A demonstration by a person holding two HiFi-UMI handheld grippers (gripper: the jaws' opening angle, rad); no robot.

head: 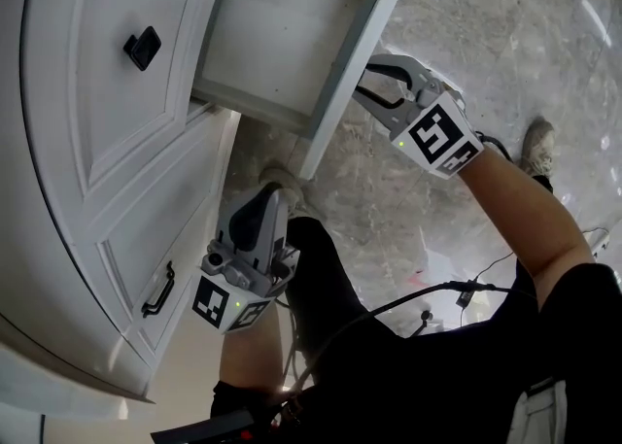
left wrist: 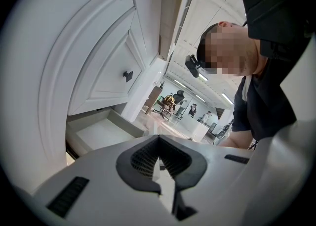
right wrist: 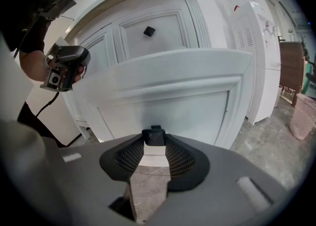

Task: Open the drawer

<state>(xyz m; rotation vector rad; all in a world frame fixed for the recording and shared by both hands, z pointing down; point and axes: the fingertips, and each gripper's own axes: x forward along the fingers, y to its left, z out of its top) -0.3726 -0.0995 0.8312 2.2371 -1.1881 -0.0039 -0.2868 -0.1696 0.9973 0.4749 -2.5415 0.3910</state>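
Looks steeply down on the drawer from the head, up along the cabinet from the left, closely at that drawer's front from the right.

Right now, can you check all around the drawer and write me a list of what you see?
surface: grey stone floor.
job's things: drawer stands well out of the white cabinet; nothing seen inside it; a black knob on its front.
clutter: one small white thing on the floor, too small to tell what.
grippers: right gripper shut on the knob; left gripper shut and empty, held beside the cabinet without touching it.
cables: one black cable, low in the head view.
surroundings: a tall white cupboard and a basket to one side; an office chair far off.
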